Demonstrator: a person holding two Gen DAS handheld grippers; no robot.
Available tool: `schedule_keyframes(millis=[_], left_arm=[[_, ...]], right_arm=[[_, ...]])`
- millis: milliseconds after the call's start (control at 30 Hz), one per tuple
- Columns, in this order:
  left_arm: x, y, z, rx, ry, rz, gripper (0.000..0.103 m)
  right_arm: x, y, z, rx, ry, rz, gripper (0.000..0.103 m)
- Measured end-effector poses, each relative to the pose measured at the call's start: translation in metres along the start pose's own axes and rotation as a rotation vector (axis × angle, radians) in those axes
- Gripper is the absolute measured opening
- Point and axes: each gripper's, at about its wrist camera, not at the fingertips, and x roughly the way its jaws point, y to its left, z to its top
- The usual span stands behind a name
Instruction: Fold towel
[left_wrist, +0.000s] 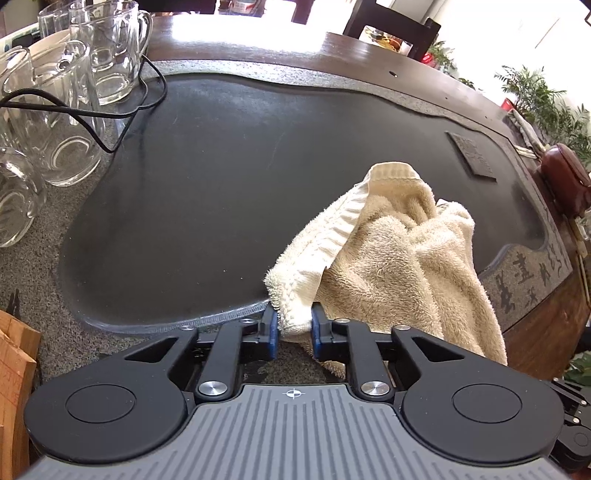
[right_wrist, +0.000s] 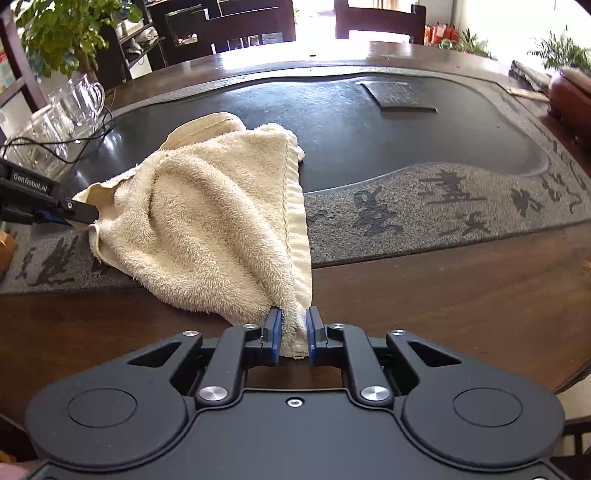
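A cream towel (right_wrist: 218, 206) lies bunched on the dark tray (left_wrist: 221, 177) of a wooden surface (right_wrist: 443, 295), its bulk toward ten o'clock from the right gripper (right_wrist: 293, 338), which is clamped on one corner, while the left gripper (left_wrist: 293, 328) pinches a hemmed corner with the cloth rising toward one o'clock. Both corners look secured, so the step in hand is likely lifting and spreading the cloth flat before any fold. Doing it well probably means drawing the two corners apart evenly until the edge between them is taut, keeping clear of the glass mugs (left_wrist: 107, 48) and cable (left_wrist: 110, 110) at ten o'clock.
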Motion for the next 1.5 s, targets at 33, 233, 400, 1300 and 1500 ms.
schedule_keyframes(millis=[33, 233, 400, 1300, 1500], left_arm=[[-0.001, 0.001, 0.000, -0.009, -0.004, -0.001, 0.014], [-0.017, -0.005, 0.006, -0.017, -0.055, -0.018, 0.013], [-0.038, -0.021, 0.014, 0.023, -0.134, -0.001, 0.012], [-0.112, -0.056, 0.053, 0.042, -0.374, -0.031, 0.012], [-0.104, -0.044, 0.049, 0.026, -0.362, -0.008, 0.012]], right_arm=[[-0.001, -0.002, 0.000, 0.013, 0.001, 0.011, 0.015], [-0.021, -0.006, 0.009, 0.045, -0.046, 0.043, 0.015], [-0.043, -0.001, 0.021, 0.009, -0.125, 0.018, 0.015], [-0.090, 0.002, 0.064, -0.116, -0.312, -0.039, 0.010], [-0.051, 0.013, 0.038, -0.116, -0.201, 0.012, 0.036]])
